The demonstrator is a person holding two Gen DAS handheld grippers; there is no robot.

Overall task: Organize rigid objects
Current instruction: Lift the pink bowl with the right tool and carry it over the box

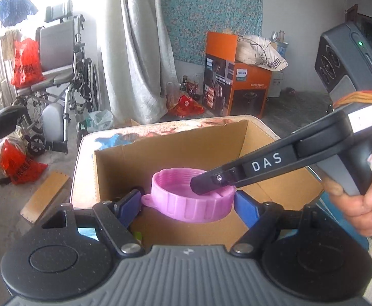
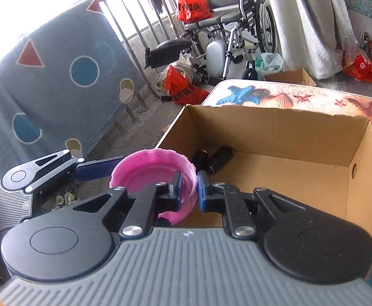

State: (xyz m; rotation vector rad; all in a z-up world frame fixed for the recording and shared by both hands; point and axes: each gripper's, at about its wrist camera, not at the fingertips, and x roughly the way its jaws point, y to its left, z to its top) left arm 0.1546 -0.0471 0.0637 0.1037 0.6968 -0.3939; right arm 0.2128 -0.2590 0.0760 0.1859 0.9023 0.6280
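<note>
Both tongs, left (image 1: 188,201) and right (image 2: 189,190), clamp the pink lid (image 1: 191,196) over the roomy cardboard box (image 2: 275,125).

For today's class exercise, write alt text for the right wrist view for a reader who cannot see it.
A pink ridged plastic lid is held by two grippers over the near left corner of an open cardboard box: the right gripper pinches its near rim, the left gripper presses its far side. A few dark cylinders lie inside the box, and a wheelchair stands behind.

both wrist views look down, close, sharing the cardboard box (image 1: 247,137).
</note>
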